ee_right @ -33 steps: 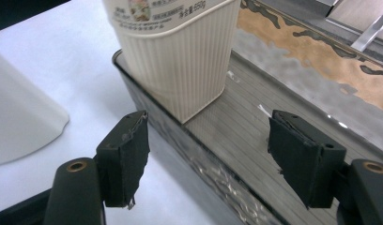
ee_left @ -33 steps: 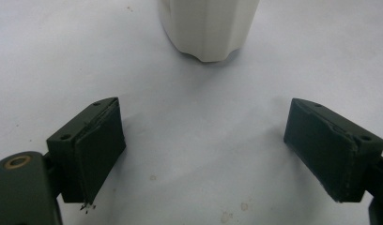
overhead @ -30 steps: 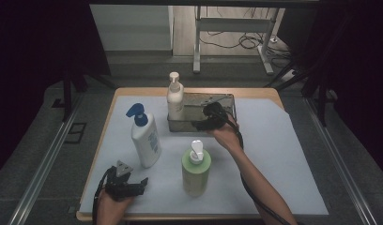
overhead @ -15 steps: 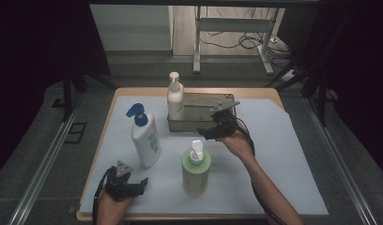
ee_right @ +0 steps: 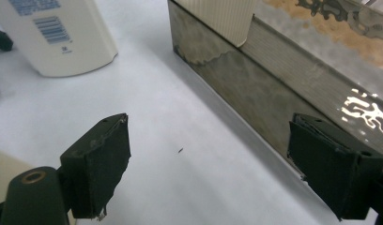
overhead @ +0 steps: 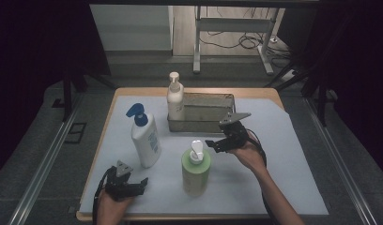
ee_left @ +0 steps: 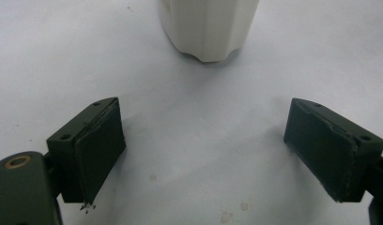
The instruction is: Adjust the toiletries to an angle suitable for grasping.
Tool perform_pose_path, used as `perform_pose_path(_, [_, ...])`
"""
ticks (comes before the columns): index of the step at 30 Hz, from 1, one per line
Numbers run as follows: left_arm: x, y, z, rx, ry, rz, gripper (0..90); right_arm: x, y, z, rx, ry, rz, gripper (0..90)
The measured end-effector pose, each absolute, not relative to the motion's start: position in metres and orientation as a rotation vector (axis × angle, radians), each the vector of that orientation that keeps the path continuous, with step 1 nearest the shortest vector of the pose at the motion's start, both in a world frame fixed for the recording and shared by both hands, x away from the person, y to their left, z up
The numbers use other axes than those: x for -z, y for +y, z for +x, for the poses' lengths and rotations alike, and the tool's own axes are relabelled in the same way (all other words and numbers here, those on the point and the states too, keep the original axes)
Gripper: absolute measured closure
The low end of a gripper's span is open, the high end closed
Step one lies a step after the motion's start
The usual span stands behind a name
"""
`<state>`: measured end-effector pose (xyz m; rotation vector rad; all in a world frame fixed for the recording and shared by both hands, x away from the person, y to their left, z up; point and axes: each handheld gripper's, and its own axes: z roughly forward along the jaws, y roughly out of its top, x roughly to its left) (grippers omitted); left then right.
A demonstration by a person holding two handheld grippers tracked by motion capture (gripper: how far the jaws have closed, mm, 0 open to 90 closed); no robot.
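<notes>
High view | right gripper [overhead: 212, 143] jaws spread, just been opening, nothing between, beside green bottle [overhead: 195, 168] at counter's middle near front edge | bottle likely heavyish, stiff, slick: take its body, not pump | since earlier: my hand drew back from metal tray [overhead: 213, 125] | left gripper [overhead: 141, 183] released, front-left corner.

The green pump bottle [overhead: 195, 169] stands upright on the bench's white sheet, white pump head on top, well in front of the metal tray [overhead: 204, 123].
</notes>
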<state>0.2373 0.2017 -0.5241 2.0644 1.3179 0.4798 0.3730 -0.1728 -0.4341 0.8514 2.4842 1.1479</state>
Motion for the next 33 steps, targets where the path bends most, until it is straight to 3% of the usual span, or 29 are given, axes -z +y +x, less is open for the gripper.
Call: perform_pose_path(33, [0.524,0.202,0.237,-0.482,1.315,2.067,12.1,0.451,-0.202,0.309,-1.175,2.545,0.820,13.9])
